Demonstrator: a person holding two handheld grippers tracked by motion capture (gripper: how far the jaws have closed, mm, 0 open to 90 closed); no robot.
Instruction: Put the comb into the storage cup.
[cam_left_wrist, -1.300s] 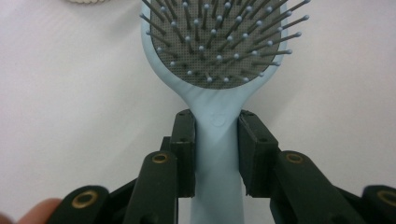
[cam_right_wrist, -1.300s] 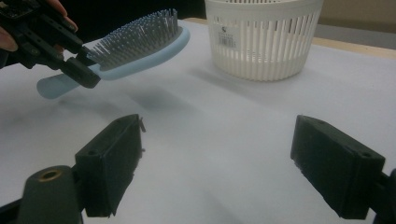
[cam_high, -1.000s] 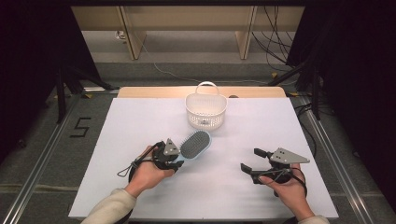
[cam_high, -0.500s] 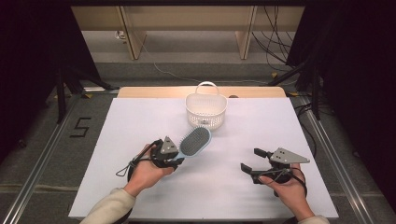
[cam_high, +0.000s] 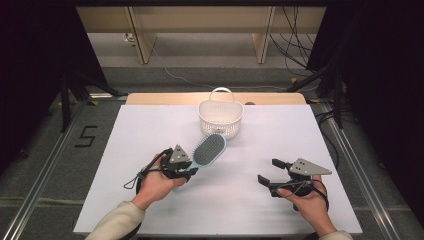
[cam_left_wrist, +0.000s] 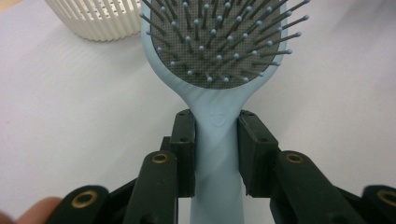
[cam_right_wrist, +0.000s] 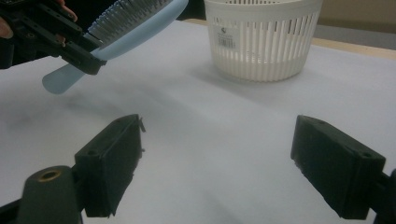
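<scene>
On the white table (cam_high: 150, 130), the left gripper (cam_high: 186, 169) clamps the handle of a light-blue hairbrush (cam_high: 209, 149), whose bristled head is raised just short of the white basket (cam_high: 220, 117). The right gripper (cam_high: 272, 172) rests well apart with jaws spread wide around nothing, bare table between it and the brush.

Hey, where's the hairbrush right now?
The hairbrush is held by its handle in the left gripper, left of the table's centre in the high view, its head reaching toward the white basket.
</scene>
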